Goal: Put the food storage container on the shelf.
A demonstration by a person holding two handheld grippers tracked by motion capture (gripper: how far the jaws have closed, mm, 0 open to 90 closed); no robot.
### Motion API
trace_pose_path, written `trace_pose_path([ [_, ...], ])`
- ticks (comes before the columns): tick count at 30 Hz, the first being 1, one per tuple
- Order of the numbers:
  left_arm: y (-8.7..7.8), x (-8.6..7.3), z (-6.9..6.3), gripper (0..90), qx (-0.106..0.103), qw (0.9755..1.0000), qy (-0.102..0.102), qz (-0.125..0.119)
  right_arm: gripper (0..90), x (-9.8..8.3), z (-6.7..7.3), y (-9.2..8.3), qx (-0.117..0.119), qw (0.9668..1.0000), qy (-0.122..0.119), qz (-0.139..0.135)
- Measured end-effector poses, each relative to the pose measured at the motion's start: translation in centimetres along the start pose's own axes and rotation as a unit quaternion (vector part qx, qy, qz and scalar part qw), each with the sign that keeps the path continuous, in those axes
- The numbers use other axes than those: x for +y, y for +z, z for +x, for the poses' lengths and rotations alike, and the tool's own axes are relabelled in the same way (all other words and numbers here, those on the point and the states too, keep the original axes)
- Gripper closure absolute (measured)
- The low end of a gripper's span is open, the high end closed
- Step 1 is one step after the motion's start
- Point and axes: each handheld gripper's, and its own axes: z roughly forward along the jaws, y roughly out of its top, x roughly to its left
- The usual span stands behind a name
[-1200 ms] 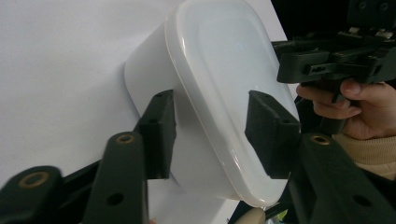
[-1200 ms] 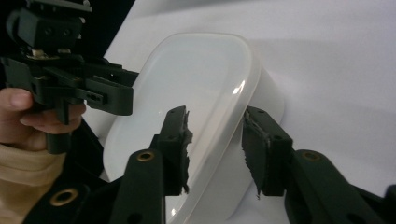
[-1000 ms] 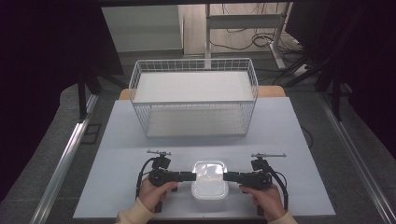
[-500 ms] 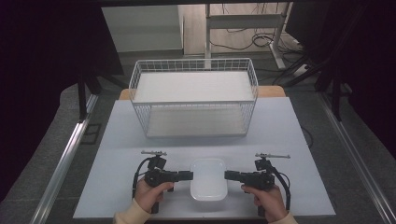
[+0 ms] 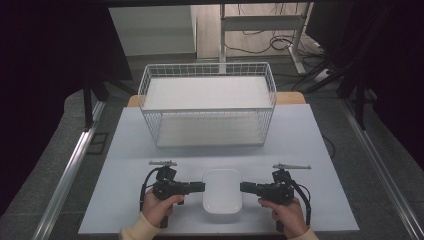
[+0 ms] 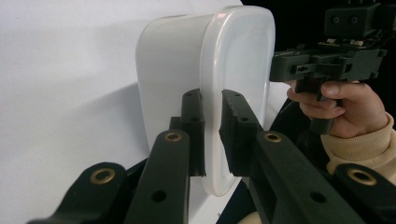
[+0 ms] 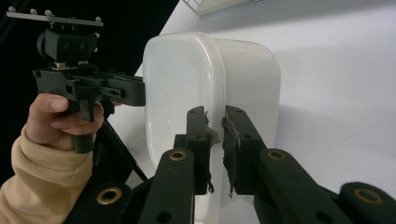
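A white lidded container point(image 5: 222, 190) lies flat on the table near its front edge. My left gripper point(image 5: 199, 187) reaches it from the left and my right gripper point(image 5: 245, 187) from the right, both held level. In the left gripper view the jaws point(image 6: 211, 100) pinch the protruding rim of the container point(image 6: 238, 70). In the right gripper view the jaws point(image 7: 215, 114) clamp the opposite rim of the container point(image 7: 187, 84). Both pairs of jaws have just been closing onto that rim. Each view also shows the other hand's gripper beyond the container.
A white wire basket point(image 5: 207, 110) with a white liner stands at the back middle of the white table point(image 5: 310, 150). Metal rails run along both sides of the table, and cables lie on the floor behind it.
Both hands have slid slightly toward the table's front edge. The bright glare on the container's lid has gone. The jaws have narrowed onto the rim on each side.
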Motion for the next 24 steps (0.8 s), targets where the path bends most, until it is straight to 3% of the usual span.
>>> trace_pose_path([
  [15, -0.7, 0.4, -0.7, 80.5, 0.008, 0.9997, 0.024, -0.006, 81.1, 0.4, 0.8, -0.1, -0.001, 0.9994, -0.035, -0.006],
  [24, -1.3, 1.5, -0.7, 80.5, 0.013, 0.9990, 0.040, -0.012, 81.2, 1.5, 1.2, 0.0, 0.000, 0.9986, -0.053, -0.010],
])
